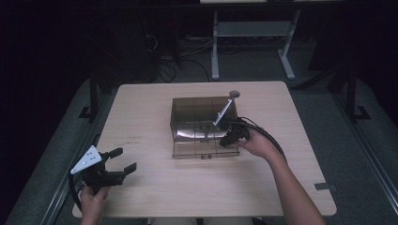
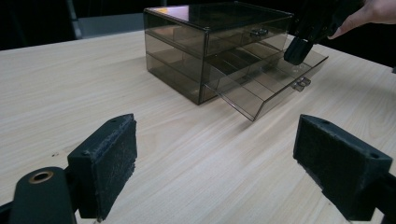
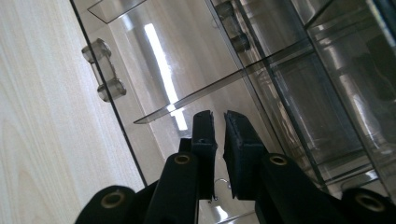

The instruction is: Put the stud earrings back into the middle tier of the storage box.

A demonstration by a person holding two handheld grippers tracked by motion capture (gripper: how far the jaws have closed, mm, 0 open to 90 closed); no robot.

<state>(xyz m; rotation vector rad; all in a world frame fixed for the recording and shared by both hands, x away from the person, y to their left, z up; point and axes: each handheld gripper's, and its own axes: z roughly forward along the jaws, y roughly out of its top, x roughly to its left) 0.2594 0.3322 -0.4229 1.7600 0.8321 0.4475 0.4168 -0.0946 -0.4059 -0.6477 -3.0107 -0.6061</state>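
While the left gripper [image 1: 123, 160] rests at the table's [image 1: 155, 192] seven o'clock with jaws wide apart, the right gripper [image 3: 218, 116], jaws nearly together on nothing, points into the pulled-out bottom drawer [image 2: 273, 88] of the smoky plastic drawer box [image 1: 202, 125] at centre.

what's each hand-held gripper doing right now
left hand-held gripper: open, holding nothing
right hand-held gripper: nearly closed, nothing between its pads, above the open drawer

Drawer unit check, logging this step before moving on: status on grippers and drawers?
Left gripper open, idle near table edge. Right gripper nearly shut, empty, inside pulled-out bottom drawer. Drawer unit mid-table, nothing in the way.
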